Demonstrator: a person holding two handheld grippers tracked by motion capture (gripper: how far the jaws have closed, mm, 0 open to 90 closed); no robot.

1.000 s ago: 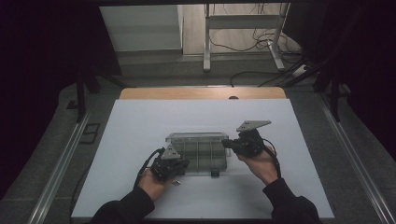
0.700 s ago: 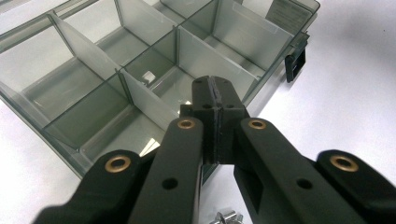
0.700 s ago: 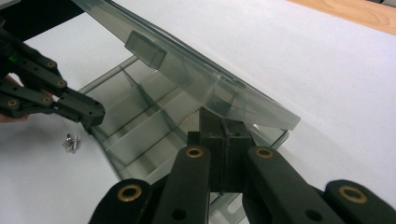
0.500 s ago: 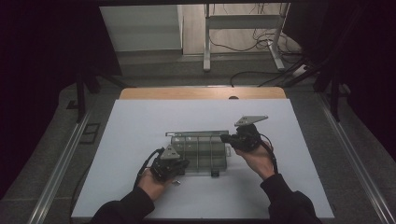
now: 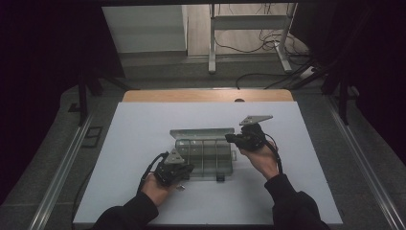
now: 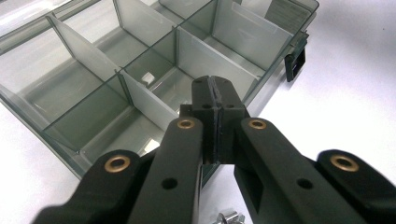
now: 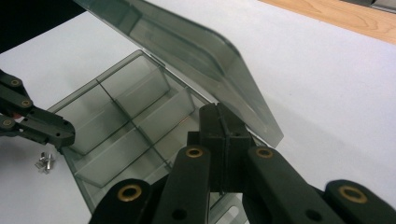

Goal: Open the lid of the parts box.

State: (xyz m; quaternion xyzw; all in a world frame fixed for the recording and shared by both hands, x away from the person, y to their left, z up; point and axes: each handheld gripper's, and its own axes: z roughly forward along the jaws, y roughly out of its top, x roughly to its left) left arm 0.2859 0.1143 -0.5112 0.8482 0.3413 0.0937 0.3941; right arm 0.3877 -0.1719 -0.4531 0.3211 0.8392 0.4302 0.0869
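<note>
A: What's on the white table (image 5: 143,143)?

B: A clear divided box (image 5: 203,158) near the middle, its lid (image 5: 203,133) raised along the 12 o'clock edge.

A: And the hands?

B: The left gripper (image 5: 184,170) sits at the box's 8 o'clock corner, jaws together, touching the wall. The right gripper (image 5: 231,138) is at the 2 o'clock corner, by the lid's end, jaws together too.

A: Anything else?

B: A small metal bit (image 5: 180,187) lies at 6 o'clock of the left gripper, and a dark latch (image 5: 220,178) is on the box's near edge. A wooden strip (image 5: 206,95) runs along the table's 12 o'clock side.

organizer box (image 6: 140,84) cropped at top, small metal bits (image 7: 45,163) — perhaps screws
</note>
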